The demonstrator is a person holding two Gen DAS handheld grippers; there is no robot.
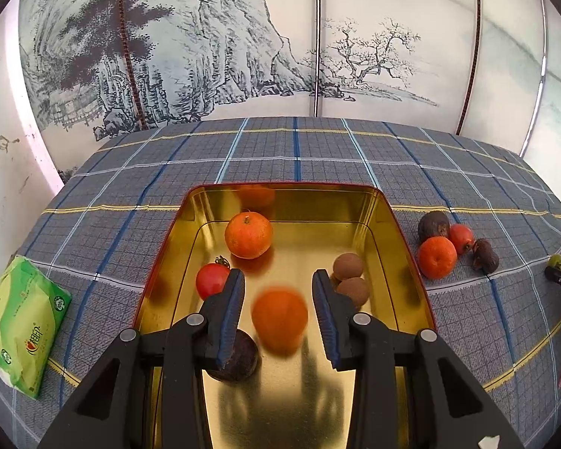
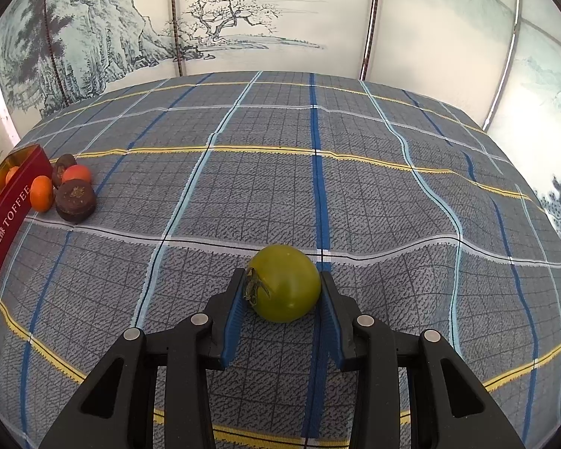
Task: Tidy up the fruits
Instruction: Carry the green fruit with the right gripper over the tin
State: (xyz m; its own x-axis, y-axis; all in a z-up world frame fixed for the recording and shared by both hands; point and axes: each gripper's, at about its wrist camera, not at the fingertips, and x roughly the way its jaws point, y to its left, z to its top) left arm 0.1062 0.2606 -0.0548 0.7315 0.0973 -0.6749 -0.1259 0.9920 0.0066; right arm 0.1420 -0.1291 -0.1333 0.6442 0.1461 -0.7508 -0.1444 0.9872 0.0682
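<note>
My left gripper [image 1: 278, 280] is open above a gold tin [image 1: 411, 262]. A blurred orange fruit [image 1: 279, 318] is between and below its fingers, free of them. In the tin lie an orange [image 1: 248, 235], a red tomato [image 1: 210, 280], two brown longans [image 1: 349, 278] and a dark round fruit [image 1: 239, 359]. Right of the tin sit an orange [image 1: 437, 257], a red tomato [image 1: 461, 237] and two dark fruits [image 1: 434, 224]. My right gripper [image 2: 282, 284] has a green tomato [image 2: 286, 283] between its fingers on the cloth; both pads touch it.
A green tissue pack [image 1: 20, 321] lies left of the tin. The red tin wall [image 2: 7, 217] and the loose fruit pile [image 2: 73, 194] show at the far left of the right wrist view. A plaid cloth [image 2: 355, 194] covers the table; a painted screen stands behind.
</note>
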